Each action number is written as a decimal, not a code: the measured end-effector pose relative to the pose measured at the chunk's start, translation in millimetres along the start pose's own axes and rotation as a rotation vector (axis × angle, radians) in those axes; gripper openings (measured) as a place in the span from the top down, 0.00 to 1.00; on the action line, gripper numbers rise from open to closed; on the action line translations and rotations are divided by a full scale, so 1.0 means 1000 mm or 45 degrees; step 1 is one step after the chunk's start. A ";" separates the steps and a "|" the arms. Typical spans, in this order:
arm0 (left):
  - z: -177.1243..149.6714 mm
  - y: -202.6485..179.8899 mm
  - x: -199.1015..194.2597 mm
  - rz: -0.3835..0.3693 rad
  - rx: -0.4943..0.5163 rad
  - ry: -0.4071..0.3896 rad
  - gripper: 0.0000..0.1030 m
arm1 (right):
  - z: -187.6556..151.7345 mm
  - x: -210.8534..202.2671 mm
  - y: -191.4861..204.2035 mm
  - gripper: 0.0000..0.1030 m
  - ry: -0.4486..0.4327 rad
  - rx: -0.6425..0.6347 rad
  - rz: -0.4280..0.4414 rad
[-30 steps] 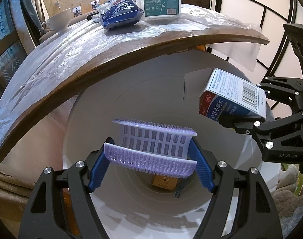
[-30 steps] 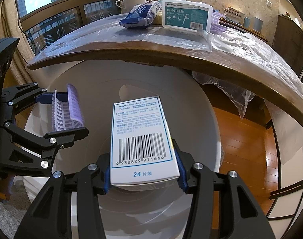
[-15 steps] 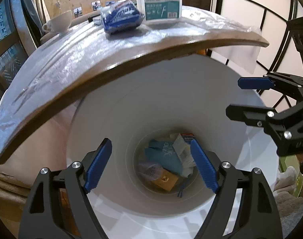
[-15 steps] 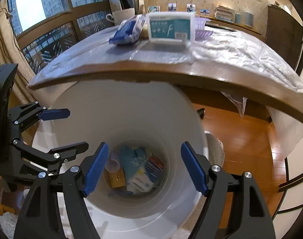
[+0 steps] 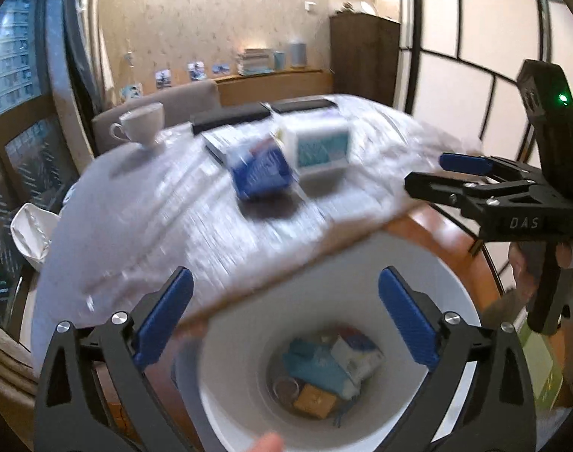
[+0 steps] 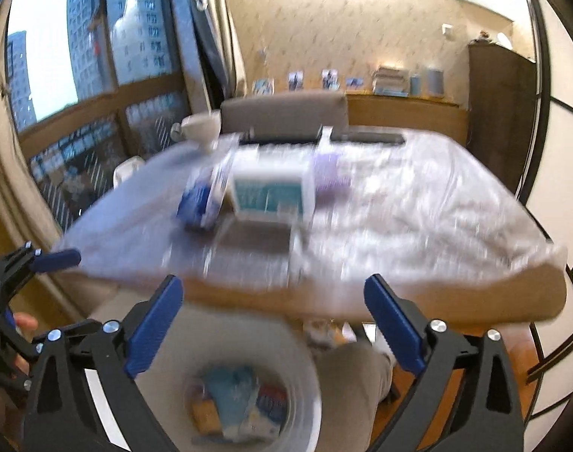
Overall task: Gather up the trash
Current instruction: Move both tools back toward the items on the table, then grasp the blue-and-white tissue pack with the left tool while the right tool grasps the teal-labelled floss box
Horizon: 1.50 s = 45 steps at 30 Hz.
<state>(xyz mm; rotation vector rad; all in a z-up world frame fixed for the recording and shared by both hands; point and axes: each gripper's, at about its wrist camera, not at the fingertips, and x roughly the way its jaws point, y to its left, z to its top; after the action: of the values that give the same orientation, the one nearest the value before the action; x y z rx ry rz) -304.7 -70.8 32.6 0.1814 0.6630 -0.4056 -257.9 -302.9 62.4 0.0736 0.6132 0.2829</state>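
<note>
A white trash bin (image 5: 226,369) stands below the table edge, with boxes and wrappers in its bottom (image 5: 331,369); it also shows in the right wrist view (image 6: 301,369). My left gripper (image 5: 284,322) is open and empty above the bin. My right gripper (image 6: 273,326) is open and empty, raised near the table edge; it also shows in the left wrist view (image 5: 459,173). On the plastic-covered table (image 5: 154,226) lie a blue wrapper (image 5: 258,171) and a white and teal box (image 5: 322,150), both blurred. They also show in the right wrist view: the wrapper (image 6: 200,199) and the box (image 6: 271,192).
A white cup (image 5: 141,124) stands at the table's far left. Dark flat objects (image 5: 264,111) lie at the far edge, by a brown chair back (image 6: 282,113). A purple item (image 6: 328,169) sits behind the box. Wooden floor (image 5: 437,233) is at the right.
Both grippers have risen and tilted up from over the bin toward the table top. A second ago they held a purple basket and a medicine box; both were released into the bin.
</note>
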 end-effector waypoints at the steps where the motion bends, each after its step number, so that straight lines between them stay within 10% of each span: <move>1: 0.005 0.003 0.004 -0.005 -0.011 -0.005 0.03 | 0.007 0.003 0.000 0.05 -0.016 0.008 -0.003; 16: 0.058 0.040 0.092 -0.057 -0.158 0.108 0.03 | 0.049 0.098 -0.003 0.05 0.061 0.109 -0.045; 36: 0.073 0.055 0.129 -0.180 -0.204 0.222 0.06 | 0.052 0.127 -0.005 0.13 0.153 0.195 0.073; 45: 0.071 0.045 0.123 -0.153 -0.124 0.204 0.41 | 0.043 0.112 -0.016 0.13 0.118 0.221 0.104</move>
<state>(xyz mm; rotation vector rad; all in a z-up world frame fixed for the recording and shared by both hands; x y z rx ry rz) -158.6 -88.4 11.5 0.0824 0.8523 -0.4765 -142.1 -285.7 33.1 0.2541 0.7275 0.3126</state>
